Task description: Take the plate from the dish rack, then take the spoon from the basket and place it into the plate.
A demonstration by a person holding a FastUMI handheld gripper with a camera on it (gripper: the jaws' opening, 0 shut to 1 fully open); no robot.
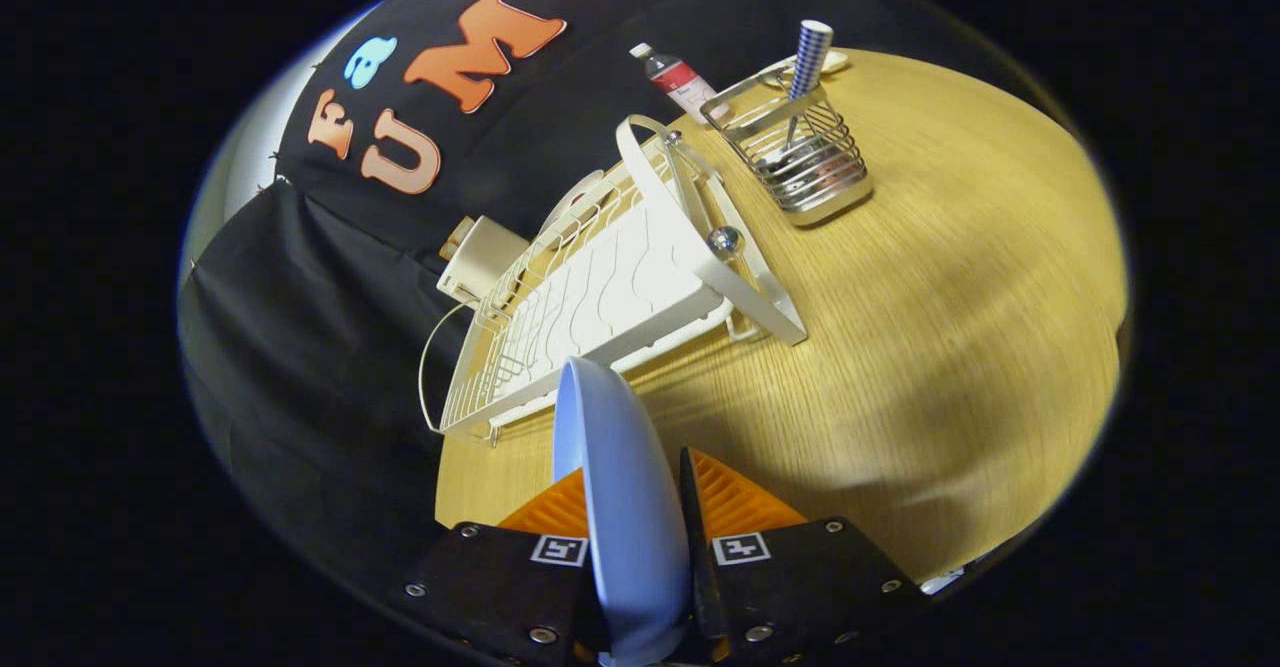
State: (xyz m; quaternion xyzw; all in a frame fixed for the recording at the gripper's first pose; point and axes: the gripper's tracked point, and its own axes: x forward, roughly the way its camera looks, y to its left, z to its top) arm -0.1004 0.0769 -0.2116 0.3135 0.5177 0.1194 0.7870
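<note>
Gripper (pixel 632 507) clamped edge-on over pale blue round plate (pixel 620 487), carried clear above wooden table (pixel 900 347) beside white wire dish rack (pixel 600 297), checked-handled spoon (pixel 808 72) upright in wire basket (pixel 805 157) beyond, awaiting pickup.

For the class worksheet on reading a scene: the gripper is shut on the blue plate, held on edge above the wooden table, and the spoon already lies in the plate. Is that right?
Not quite. The gripper view shows the gripper shut on the blue plate over the wooden table, but the spoon stands in the wire basket beyond the dish rack, not in the plate.
</note>
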